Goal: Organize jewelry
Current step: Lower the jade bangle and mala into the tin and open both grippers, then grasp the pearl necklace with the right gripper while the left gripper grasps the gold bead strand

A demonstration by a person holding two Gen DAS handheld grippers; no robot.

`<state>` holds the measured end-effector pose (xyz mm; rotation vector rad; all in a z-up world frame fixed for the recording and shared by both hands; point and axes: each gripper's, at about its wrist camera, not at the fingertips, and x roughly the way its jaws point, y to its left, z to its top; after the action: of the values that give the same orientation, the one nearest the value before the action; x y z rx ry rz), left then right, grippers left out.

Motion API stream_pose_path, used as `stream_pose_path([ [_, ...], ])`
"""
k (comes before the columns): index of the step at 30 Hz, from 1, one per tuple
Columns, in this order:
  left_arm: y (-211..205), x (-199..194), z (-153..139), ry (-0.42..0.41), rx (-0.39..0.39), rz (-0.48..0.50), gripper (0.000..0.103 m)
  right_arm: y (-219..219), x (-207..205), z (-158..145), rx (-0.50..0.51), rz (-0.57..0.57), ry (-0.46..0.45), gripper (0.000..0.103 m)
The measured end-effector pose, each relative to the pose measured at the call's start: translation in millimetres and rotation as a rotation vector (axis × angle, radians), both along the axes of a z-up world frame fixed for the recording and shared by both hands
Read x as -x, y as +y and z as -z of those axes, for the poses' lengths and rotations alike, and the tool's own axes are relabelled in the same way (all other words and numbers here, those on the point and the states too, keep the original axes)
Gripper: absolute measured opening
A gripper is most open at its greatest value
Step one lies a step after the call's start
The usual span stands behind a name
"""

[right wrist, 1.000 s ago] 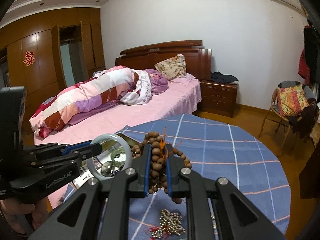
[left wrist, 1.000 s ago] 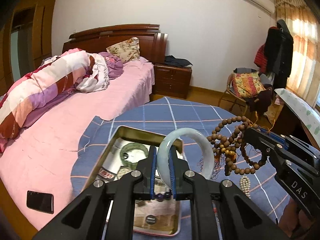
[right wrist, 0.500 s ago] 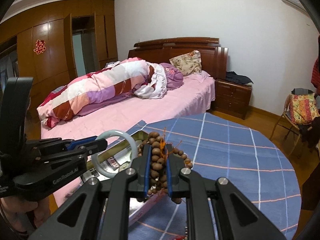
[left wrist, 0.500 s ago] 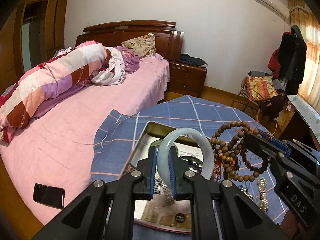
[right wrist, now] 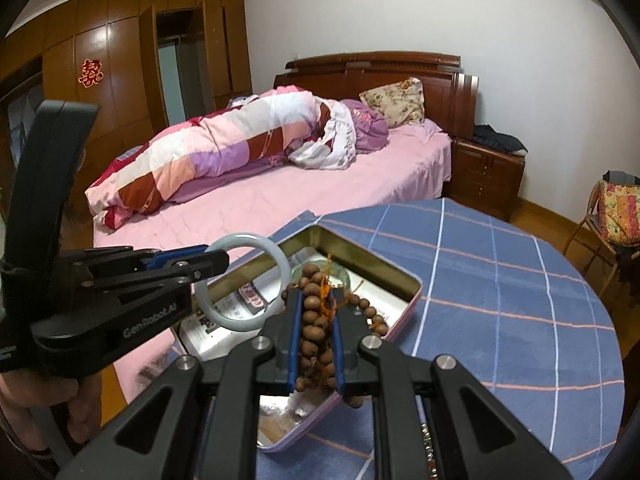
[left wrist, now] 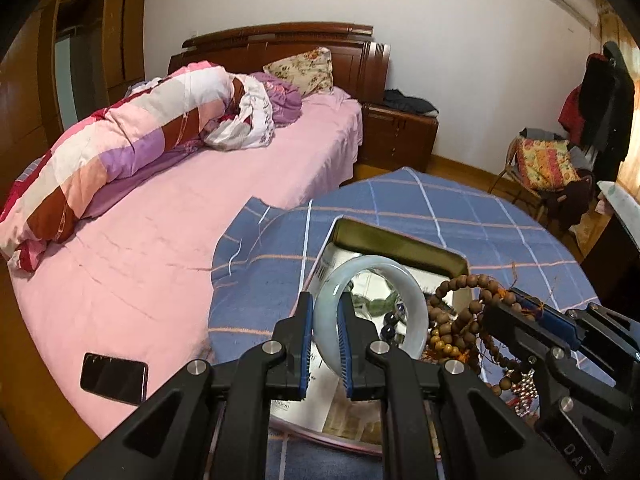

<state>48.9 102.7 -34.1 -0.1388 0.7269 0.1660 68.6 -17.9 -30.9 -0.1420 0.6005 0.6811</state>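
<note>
The left gripper [left wrist: 324, 344] clamps the stiff, slippery, breakable bangle [left wrist: 372, 312] by its rim; the right gripper [right wrist: 316, 340] pinches the limp bead string [right wrist: 316, 328] above the tin [right wrist: 372, 264].

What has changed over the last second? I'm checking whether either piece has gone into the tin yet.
Both grippers have carried their pieces from beside the tin to over it: the wooden bead string now hangs above the open tin, and the pale jade bangle hovers over it too. Nothing was released. The left gripper stays shut on the bangle, the right gripper on the beads.
</note>
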Motion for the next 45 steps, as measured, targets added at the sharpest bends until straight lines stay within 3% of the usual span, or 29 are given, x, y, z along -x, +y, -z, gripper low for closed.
stream_pose_path([
  [19,-1,-7,31,0.1,0.028,-0.002,0.014,22,4,27,0.084,-0.037,0.066,0.017],
  [20,0,-8,31,0.1,0.035,-0.004,0.014,22,3,28,0.083,-0.038,0.072,0.021],
  [21,0,-8,31,0.1,0.038,-0.007,0.015,21,2,29,0.084,-0.034,0.078,0.033],
  [24,2,-5,26,0.081,0.047,-0.009,0.039,14,0,28,0.056,-0.021,0.087,0.06],
  [28,-1,-2,20,0.055,0.073,-0.001,0.054,2,1,22,0.036,0.013,0.077,0.064],
  [34,-4,2,12,0.027,0.059,-0.014,0.064,-28,-2,15,0.008,0.075,0.08,0.072],
  [40,-9,2,13,0.021,0.066,-0.023,0.065,-66,-11,11,-0.023,0.174,0.092,0.074],
  [45,-24,5,11,0.01,0.017,-0.008,0.065,-98,-17,14,-0.011,0.255,0.109,0.074],
])
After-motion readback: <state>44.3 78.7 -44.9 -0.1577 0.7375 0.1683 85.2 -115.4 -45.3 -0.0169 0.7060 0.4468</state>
